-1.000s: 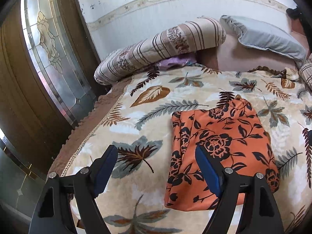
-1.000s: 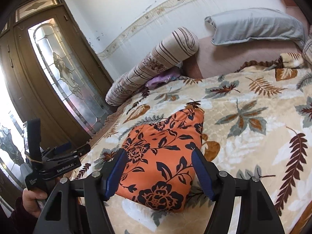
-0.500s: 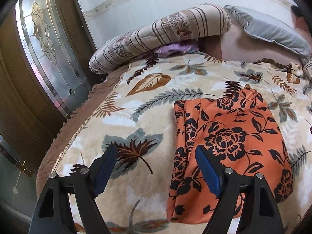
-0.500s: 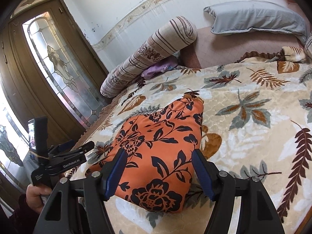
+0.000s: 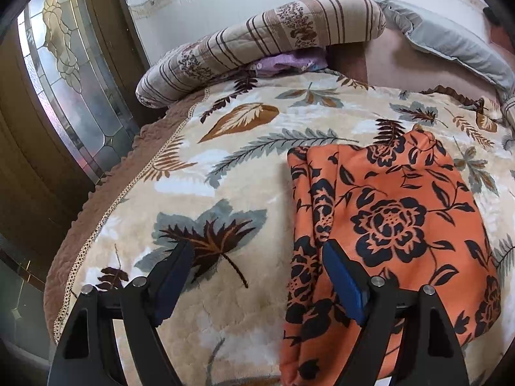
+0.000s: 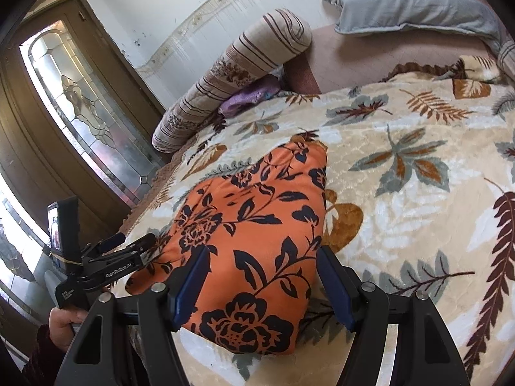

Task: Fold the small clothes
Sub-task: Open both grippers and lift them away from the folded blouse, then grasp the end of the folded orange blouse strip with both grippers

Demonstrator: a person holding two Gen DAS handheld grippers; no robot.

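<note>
The orange cloth (image 6: 254,244) with black flowers is lying flat on the leafy blanket (image 6: 402,212), and the right gripper (image 6: 262,284) is hanging over its near end with both blue fingers (image 6: 334,286) spread wide, one on each side of the cloth and not squeezing it. The left gripper (image 5: 254,280) is also standing wide apart and holding nothing, with the cloth's left edge just ahead of its right finger (image 5: 342,284), though it is hard to tell if that finger is touching the cloth. Far ahead of both grippers, a striped pillow (image 5: 257,41) and a gray pillow (image 6: 415,8) are lying by the wall.
</note>
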